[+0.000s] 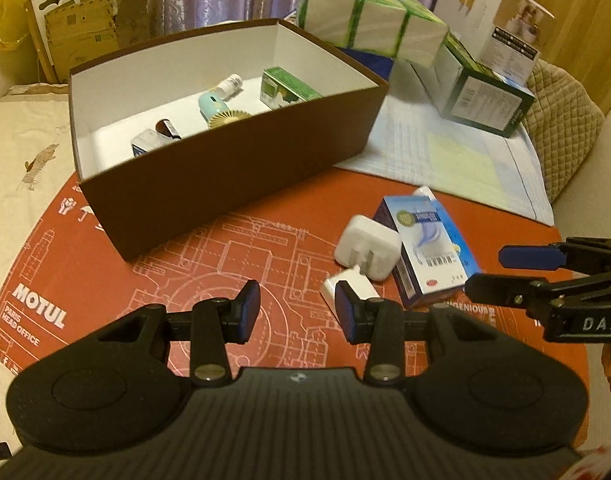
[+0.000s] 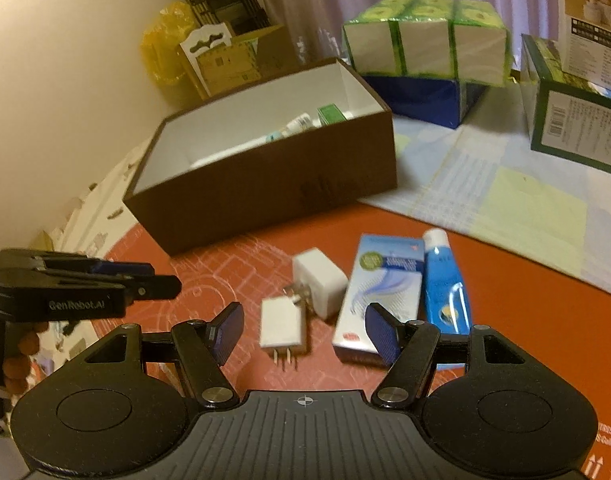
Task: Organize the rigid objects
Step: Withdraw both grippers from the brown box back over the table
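A brown box (image 1: 225, 176) with a white inside stands on the orange mat (image 1: 233, 248) and holds several small items: bottles, a green carton (image 1: 289, 90) and a mint fan. In front of it lie two white plug adapters (image 2: 319, 282) (image 2: 281, 326), a blue-white carton (image 2: 379, 292) and a blue tube (image 2: 445, 280). My left gripper (image 1: 297, 308) is open and empty, just left of the adapters (image 1: 365, 248). My right gripper (image 2: 305, 330) is open and empty, hovering close over the flat adapter and the carton (image 1: 429, 248). Each gripper shows in the other's view (image 1: 545, 268) (image 2: 117, 284).
Green tissue packs (image 2: 425, 40) sit on a blue box (image 2: 421, 96) behind the brown box. A green-white carton (image 2: 577, 120) stands at the right on a pale checked cloth (image 2: 485, 184). Cardboard pieces (image 1: 93, 24) and a yellow bag lean at the back left.
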Demonstrator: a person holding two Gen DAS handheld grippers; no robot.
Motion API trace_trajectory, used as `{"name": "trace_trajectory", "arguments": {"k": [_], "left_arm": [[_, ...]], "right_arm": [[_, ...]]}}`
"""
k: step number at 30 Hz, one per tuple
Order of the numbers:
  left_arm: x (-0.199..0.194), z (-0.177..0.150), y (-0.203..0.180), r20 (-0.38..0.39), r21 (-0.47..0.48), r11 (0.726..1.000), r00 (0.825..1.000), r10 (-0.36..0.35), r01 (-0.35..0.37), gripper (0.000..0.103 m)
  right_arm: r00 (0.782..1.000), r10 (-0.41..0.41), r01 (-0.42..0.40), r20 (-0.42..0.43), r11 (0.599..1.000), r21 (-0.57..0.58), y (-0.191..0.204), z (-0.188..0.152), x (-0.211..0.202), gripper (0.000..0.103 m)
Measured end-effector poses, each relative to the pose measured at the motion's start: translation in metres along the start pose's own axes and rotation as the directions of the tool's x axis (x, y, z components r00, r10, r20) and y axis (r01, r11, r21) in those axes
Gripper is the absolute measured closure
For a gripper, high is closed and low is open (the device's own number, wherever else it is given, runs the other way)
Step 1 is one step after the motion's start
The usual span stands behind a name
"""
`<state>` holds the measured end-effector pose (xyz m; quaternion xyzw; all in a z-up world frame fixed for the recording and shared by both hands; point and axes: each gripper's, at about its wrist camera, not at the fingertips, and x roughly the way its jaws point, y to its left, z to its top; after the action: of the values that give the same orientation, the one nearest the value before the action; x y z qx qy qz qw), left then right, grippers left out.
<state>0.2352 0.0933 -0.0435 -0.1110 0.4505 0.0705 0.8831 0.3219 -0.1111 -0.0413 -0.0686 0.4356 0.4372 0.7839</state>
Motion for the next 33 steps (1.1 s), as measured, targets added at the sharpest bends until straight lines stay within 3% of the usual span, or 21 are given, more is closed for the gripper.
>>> {"name": "trace_trajectory", "arguments": {"k": [19,33], "left_arm": [[0.031,-0.017,-0.030,-0.082,0.094,0.993,0.995,-0.058,0.066,0.063],[0.074,-0.009,-0.043,-0.170,0.083,0.991,0.982,-0.086,0.102,0.057]], "right_arm": [[0.988,-0.132,0.139,-0.075,0.985,0.101,-0.045,-0.038,-0.007,0.039],[0.978,-0.180,0.196,-0.104,0.966,0.167,-0.070,-0.044,0.002,0.039]]}}
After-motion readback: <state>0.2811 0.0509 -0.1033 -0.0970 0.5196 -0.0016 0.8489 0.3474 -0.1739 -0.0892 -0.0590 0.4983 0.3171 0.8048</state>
